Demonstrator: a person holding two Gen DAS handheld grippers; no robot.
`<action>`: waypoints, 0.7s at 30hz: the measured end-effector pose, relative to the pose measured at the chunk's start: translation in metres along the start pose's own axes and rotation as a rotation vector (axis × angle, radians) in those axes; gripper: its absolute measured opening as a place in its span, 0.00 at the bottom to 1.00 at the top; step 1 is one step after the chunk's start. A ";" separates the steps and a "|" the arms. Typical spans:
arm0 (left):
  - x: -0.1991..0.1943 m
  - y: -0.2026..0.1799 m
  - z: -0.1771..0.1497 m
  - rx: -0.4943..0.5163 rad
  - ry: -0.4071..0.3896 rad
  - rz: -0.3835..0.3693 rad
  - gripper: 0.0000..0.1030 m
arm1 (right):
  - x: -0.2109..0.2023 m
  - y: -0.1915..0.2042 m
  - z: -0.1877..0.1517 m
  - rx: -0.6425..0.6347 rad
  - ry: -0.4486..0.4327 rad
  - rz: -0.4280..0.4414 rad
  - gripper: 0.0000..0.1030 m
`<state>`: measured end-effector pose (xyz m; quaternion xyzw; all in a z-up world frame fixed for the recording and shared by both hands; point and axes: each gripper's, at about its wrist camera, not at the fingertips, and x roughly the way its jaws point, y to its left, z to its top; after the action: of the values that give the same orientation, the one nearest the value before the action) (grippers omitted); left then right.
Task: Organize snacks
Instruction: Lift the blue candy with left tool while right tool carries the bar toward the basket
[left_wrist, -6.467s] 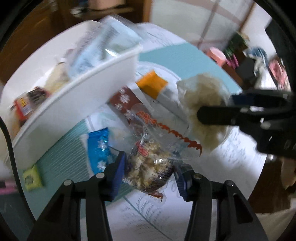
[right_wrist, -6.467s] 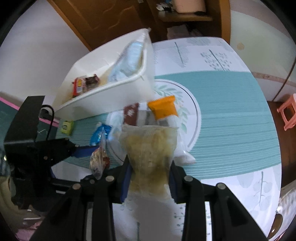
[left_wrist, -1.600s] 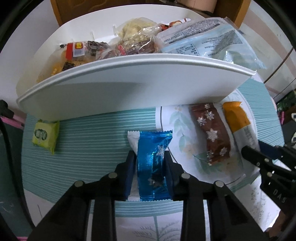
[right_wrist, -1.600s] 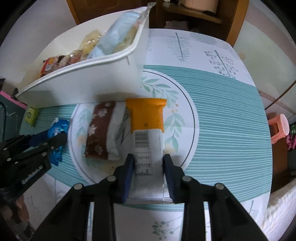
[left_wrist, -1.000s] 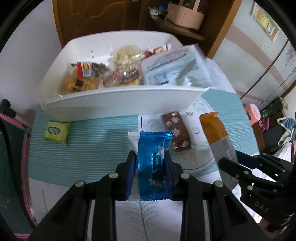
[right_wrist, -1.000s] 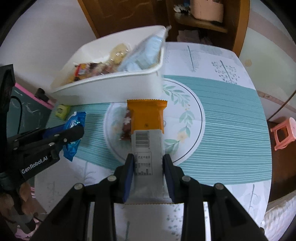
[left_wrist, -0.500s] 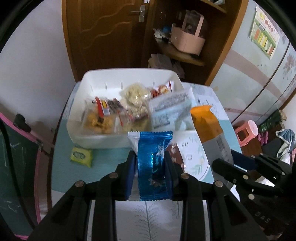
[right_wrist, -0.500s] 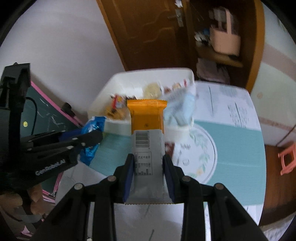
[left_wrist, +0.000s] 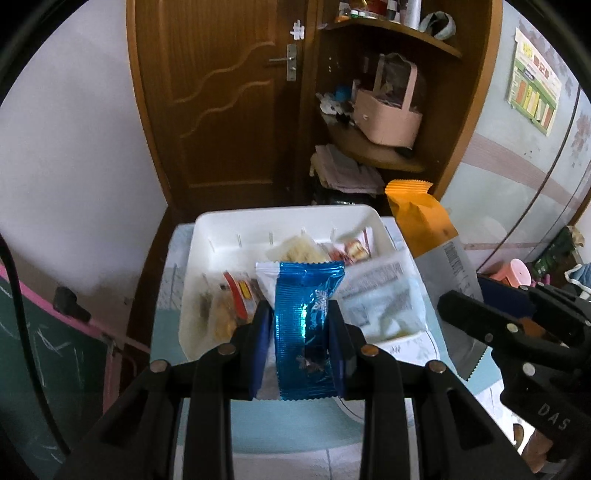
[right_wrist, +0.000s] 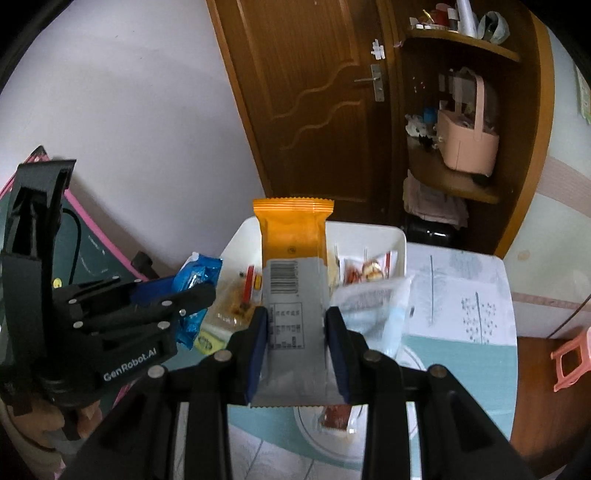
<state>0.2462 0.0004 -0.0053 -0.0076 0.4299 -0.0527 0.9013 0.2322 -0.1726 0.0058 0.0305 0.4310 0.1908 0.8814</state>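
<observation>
My left gripper (left_wrist: 301, 338) is shut on a blue foil snack packet (left_wrist: 304, 328), held high above the table in front of the white bin (left_wrist: 221, 225). My right gripper (right_wrist: 295, 349) is shut on an orange and grey snack packet (right_wrist: 295, 266), also raised over the bin (right_wrist: 369, 229). In the left wrist view the orange packet (left_wrist: 421, 218) and the right gripper (left_wrist: 461, 299) show at the right. The left gripper (right_wrist: 192, 295) with the blue packet (right_wrist: 195, 280) appears at the left of the right wrist view. The bin holds several snack bags, among them a pale blue bag (left_wrist: 384, 299).
A small green packet (right_wrist: 207, 341) lies on the teal striped tablecloth (right_wrist: 461, 365) beside the bin. A red-brown packet (right_wrist: 336, 415) lies on the round floral patch below my right gripper. Behind the table are a wooden door (left_wrist: 221, 92), corner shelves with a pink basket (left_wrist: 388, 118), and a pink stool (right_wrist: 569, 358).
Both grippers rose with their packets and tilted toward level, so the bin and table dropped lower and smaller in view and the door and shelves came into sight.
</observation>
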 end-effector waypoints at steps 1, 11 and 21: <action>0.002 0.003 0.004 -0.002 -0.001 0.002 0.26 | 0.002 -0.001 0.004 0.004 -0.001 -0.003 0.31; 0.028 0.018 0.029 -0.020 0.012 0.015 0.27 | 0.025 -0.001 0.034 0.016 -0.003 -0.029 0.32; 0.054 0.025 0.036 -0.025 0.047 0.045 0.27 | 0.055 -0.002 0.047 0.029 0.041 -0.060 0.32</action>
<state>0.3101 0.0190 -0.0257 -0.0081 0.4514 -0.0269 0.8919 0.2995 -0.1491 -0.0067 0.0264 0.4523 0.1587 0.8772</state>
